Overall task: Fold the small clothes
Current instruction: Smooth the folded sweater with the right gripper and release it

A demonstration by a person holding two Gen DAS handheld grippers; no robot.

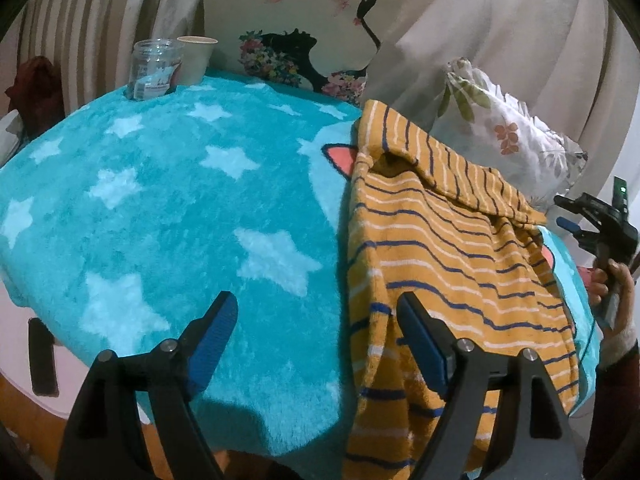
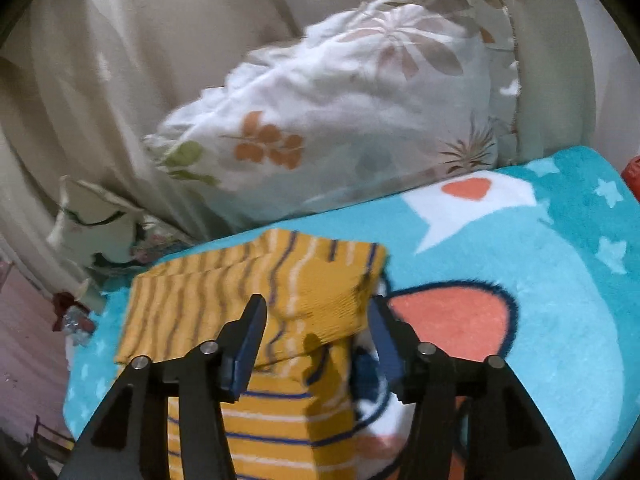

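Curtains hang behind a surface draped in a teal star blanket [image 1: 168, 184], whether bed or worktop I cannot tell, and on it lies the task's thing, a small mustard striped garment [image 1: 452, 256]. It sits toward the blanket's right side in the left wrist view, its near end drooping over the front edge. A top flap is already turned over onto the body, and in the right wrist view a folded strip crosses the piece, so I judge the folding partly done: the cloth is still long and rumpled, with at least one more fold and some smoothing left. The left gripper [image 1: 316, 320] stands wide open and holds nothing; one of its fingers [image 1: 420, 336] rides over the garment's left edge, the other over bare blanket. The right gripper [image 2: 316, 332] is about half open, the folded corner lying between its fingers unpinched, so it grips nothing. Farther out are a floral pillow [image 2: 340, 120], a printed cushion [image 1: 296, 36], a glass jar [image 1: 154, 68] and a paper cup [image 1: 196, 58] beside it.
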